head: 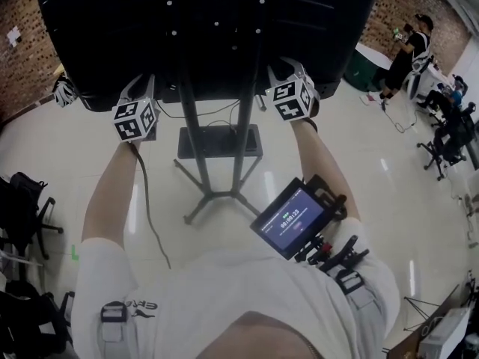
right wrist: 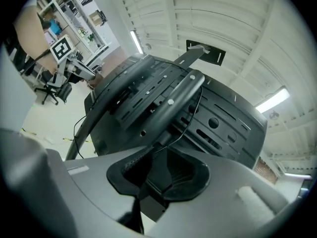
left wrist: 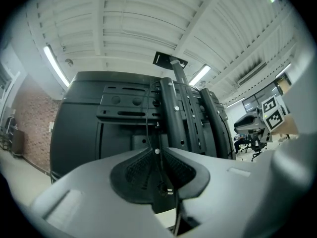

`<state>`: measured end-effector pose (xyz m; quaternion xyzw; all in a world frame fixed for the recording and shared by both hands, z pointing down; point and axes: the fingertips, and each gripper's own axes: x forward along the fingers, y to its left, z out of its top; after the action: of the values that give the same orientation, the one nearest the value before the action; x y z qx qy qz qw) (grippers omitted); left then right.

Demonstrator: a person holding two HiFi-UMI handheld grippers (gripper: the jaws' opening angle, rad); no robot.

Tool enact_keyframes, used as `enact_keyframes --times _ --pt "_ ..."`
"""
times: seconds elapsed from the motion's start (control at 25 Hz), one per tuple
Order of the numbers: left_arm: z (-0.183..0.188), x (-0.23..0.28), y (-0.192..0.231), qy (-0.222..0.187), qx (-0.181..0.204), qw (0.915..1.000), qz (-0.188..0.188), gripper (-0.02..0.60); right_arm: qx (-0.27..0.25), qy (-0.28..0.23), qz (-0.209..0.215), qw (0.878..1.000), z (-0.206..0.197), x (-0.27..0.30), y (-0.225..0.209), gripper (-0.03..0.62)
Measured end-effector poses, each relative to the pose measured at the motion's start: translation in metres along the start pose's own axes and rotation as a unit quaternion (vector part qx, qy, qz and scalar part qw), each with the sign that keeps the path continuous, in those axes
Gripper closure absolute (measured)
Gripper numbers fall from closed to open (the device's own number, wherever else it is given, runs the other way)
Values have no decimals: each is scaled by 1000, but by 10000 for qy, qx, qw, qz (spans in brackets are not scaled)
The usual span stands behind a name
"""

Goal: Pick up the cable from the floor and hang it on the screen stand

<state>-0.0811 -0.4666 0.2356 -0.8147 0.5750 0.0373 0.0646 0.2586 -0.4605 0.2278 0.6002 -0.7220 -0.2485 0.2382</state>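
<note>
- You are reaching both arms out and holding the grippers about level. That is putting the jaws right at the back of the screen point(head: 209, 21), where the cable has to hang.
- Your left gripper point(head: 141, 87) is pinching the thin cable point(left wrist: 147, 118) between jaws that are nearly together. The slack is hanging down beside your left forearm toward the floor point(head: 359, 170).
- Your right gripper point(right wrist: 158, 168) is standing with its jaws apart around the cable's dark plug point(right wrist: 154, 180). The pads do not seem to be pressing on it, probably because the stand is taking the load there.
- Just past both sets of jaws, the cable is running up along the upright rails of the stand point(head: 213, 155), close against the mounting bracket. I judge the hanging step is nearly done.
- Farther off, the stand's base is sitting on the floor, well below your hands.
</note>
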Motion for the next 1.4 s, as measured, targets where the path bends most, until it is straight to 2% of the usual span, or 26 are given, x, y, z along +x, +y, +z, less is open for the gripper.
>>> enact_keyframes --times 0.16,0.32,0.44,0.68,0.96,1.28,1.4 --pt "1 -24 -16 -181 -68 9998 -101 535 743 -176 68 9971 7 -27 15 510" --pt "9 -48 -39 -313 -275 9984 -390 554 1763 -455 149 9832 26 -55 24 545" --pt "4 -76 -58 -256 -435 9965 -669 565 2195 -454 229 9743 29 -83 45 560" --pt "-15 -135 -81 -113 -633 9926 -1032 571 2448 -281 269 9688 31 -143 99 572" --pt "-40 -220 -123 229 -778 9894 -1205 575 2797 -217 432 9589 26 -239 147 580" --pt "-111 -265 -129 756 -896 9858 -1202 575 3288 -212 770 9410 -2 -271 212 580" --pt "-127 -284 -125 858 -942 9850 -1163 575 3410 -229 937 9351 -8 -285 240 580"
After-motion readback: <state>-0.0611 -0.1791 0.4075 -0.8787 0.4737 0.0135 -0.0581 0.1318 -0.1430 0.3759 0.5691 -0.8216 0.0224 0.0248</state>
